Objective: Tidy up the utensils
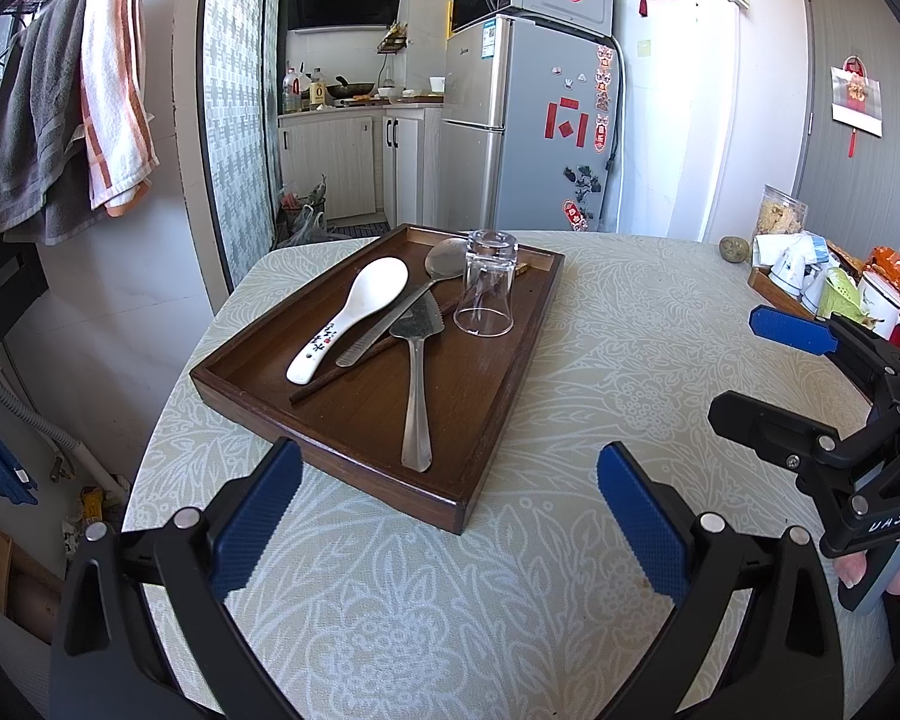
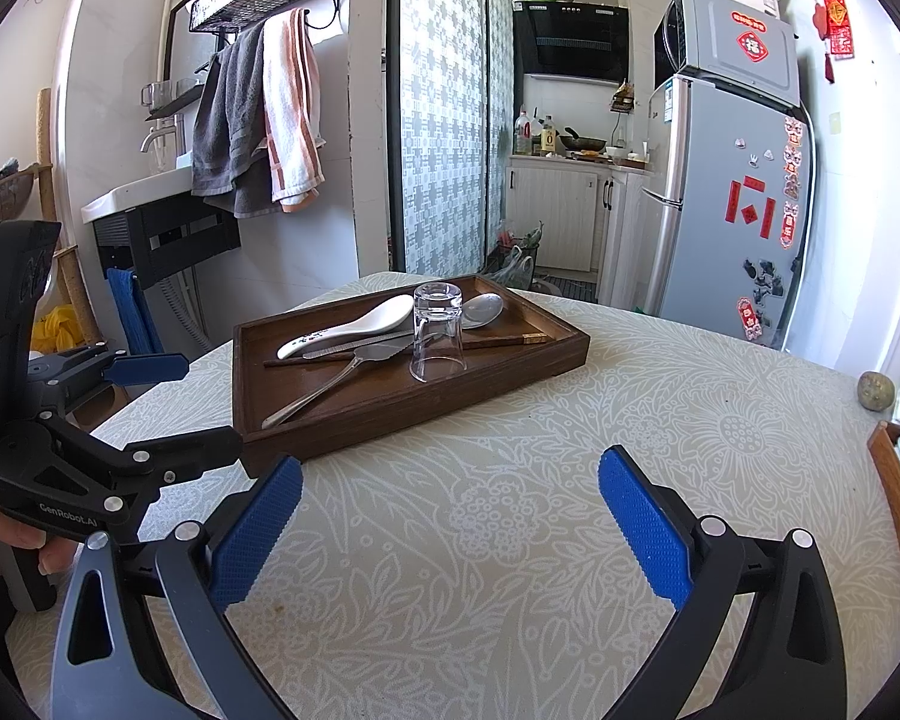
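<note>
The left gripper (image 1: 450, 516) is hovering low over the pale floral-patterned tablecloth (image 1: 600, 360) with its blue-padded fingers spread wide, gripping nothing. The right gripper (image 2: 450, 522) is doing likewise, jaws splayed apart and empty. Just beyond both tools, the dark brown rectangular wooden tray (image 1: 258, 396) is sitting on the table. Inside it, a long flat metal server (image 1: 415, 396) is lying nearest, crossing dark wooden chopsticks (image 1: 330, 375). A white ceramic spoon (image 1: 354, 315) and a steel spoon (image 1: 444, 261) are lying beside an upturned clear drinking glass (image 1: 487, 282) farther back.
</note>
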